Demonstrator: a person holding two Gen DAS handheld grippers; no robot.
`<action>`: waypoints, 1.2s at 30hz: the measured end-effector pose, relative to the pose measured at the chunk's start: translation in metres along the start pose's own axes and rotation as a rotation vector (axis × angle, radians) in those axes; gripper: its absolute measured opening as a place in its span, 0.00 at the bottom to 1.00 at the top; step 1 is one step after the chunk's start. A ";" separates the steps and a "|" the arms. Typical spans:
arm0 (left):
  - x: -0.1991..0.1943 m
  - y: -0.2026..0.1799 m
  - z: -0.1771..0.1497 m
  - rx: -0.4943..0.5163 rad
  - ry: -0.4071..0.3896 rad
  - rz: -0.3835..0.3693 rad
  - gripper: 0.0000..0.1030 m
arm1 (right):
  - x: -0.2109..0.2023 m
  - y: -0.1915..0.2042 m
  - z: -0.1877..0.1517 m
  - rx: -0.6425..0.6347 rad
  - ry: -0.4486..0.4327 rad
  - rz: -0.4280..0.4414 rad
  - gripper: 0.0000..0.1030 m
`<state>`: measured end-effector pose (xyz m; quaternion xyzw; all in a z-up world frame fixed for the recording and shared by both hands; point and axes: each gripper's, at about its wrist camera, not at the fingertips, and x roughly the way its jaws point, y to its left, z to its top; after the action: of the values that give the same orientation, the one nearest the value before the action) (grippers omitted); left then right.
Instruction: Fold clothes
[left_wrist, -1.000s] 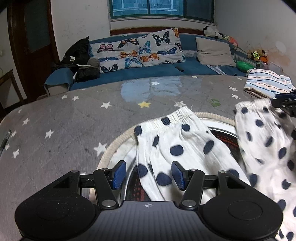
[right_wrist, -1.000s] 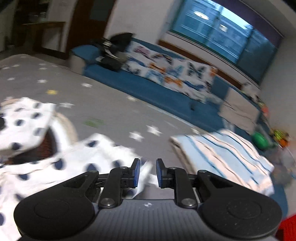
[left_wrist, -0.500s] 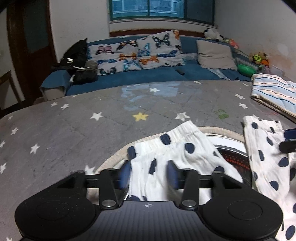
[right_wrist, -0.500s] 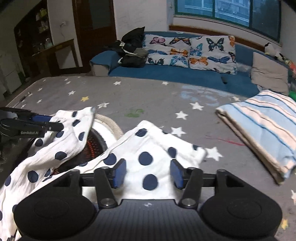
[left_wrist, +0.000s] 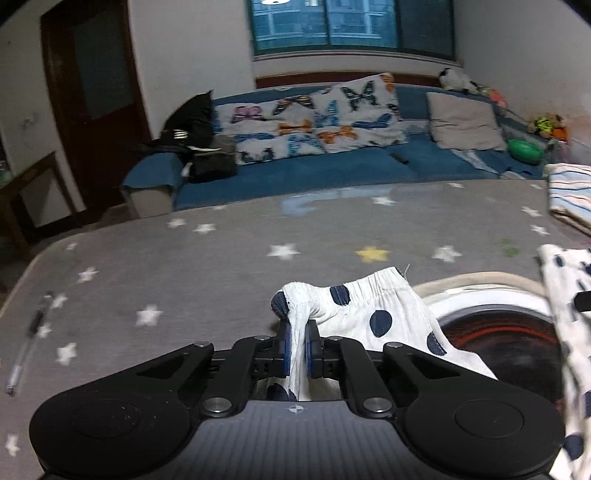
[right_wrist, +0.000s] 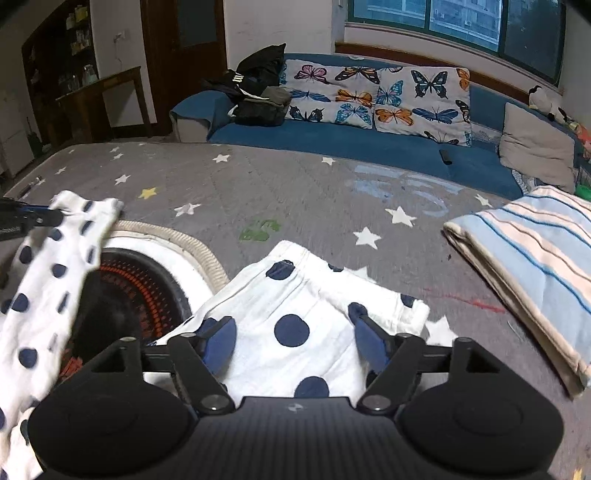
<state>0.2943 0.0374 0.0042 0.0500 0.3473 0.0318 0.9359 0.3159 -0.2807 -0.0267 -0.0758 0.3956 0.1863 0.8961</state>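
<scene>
You're pinching polka-dot pants (left_wrist: 369, 314) waistband in left gripper (left_wrist: 297, 349) — jaws clamped on cloth over round heater (right_wrist: 147, 280). Right gripper (right_wrist: 291, 341) is hanging wide apart above other leg. Folding barely begun — striped blanket (right_wrist: 532, 258) already lying folded.

The grey star-print bed (right_wrist: 295, 192) carries polka-dot trousers (right_wrist: 295, 314), a striped blanket (right_wrist: 535, 258), a pen (left_wrist: 26, 343).

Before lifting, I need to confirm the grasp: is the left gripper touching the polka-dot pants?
Touching. In the left wrist view, the left gripper has its blue pads pinched on a bunched edge of the polka-dot pants, with the cloth squeezed between them.
</scene>
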 end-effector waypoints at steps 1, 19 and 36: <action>0.000 0.006 -0.001 -0.002 0.002 0.014 0.08 | 0.003 -0.001 0.002 0.003 -0.002 -0.002 0.73; 0.010 0.058 -0.015 -0.055 0.037 0.169 0.23 | 0.028 -0.032 0.024 0.080 -0.012 -0.086 0.90; -0.059 0.028 -0.030 -0.051 -0.018 0.026 0.48 | -0.042 -0.041 -0.020 0.142 0.001 -0.041 0.65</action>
<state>0.2296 0.0621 0.0233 0.0312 0.3372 0.0524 0.9394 0.2924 -0.3353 -0.0099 -0.0201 0.4069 0.1395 0.9025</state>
